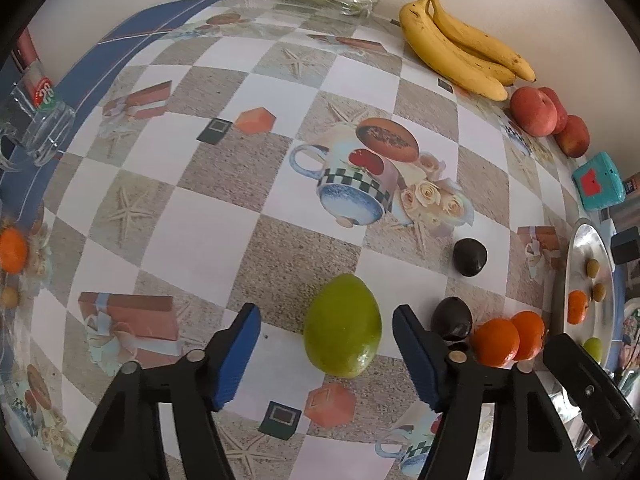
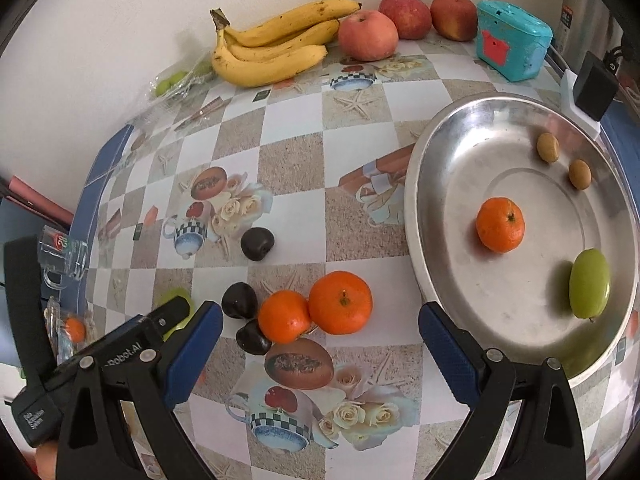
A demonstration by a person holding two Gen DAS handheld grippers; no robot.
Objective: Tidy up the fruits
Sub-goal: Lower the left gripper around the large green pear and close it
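On the patterned table (image 1: 200, 240), the left claw (image 1: 326, 344) points steeply down over a large green fruit (image 1: 342, 326), which lies on the cloth between its blue pads (image 1: 240, 356). Both pads stand clear of the fruit's sides; the jaws are partly open and nothing is gripped.

Right of this fruit lie two dark plums (image 1: 452, 318), with a third (image 1: 470, 257) farther back, and two oranges (image 1: 508, 338) touching each other. A third plum of the near group shows in the right wrist view (image 2: 252, 338), against the smaller orange.

The right claw (image 2: 320, 352) hovers above the oranges with jaws wide and empty; no pad touches any fruit.

The steel tray (image 2: 440, 184) sits at the right side of the table. It holds one orange (image 2: 500, 230), one green fruit (image 2: 590, 283) near the rim, and two small brown fruits (image 2: 564, 158).

Against the back wall lie a bunch of bananas (image 2: 272, 46), three red apples (image 2: 404, 20) and a teal box (image 2: 510, 40). A clear bag with green fruit (image 2: 176, 80) lies left of the bananas. A glass mug (image 1: 44, 120) stands at the table's left edge.
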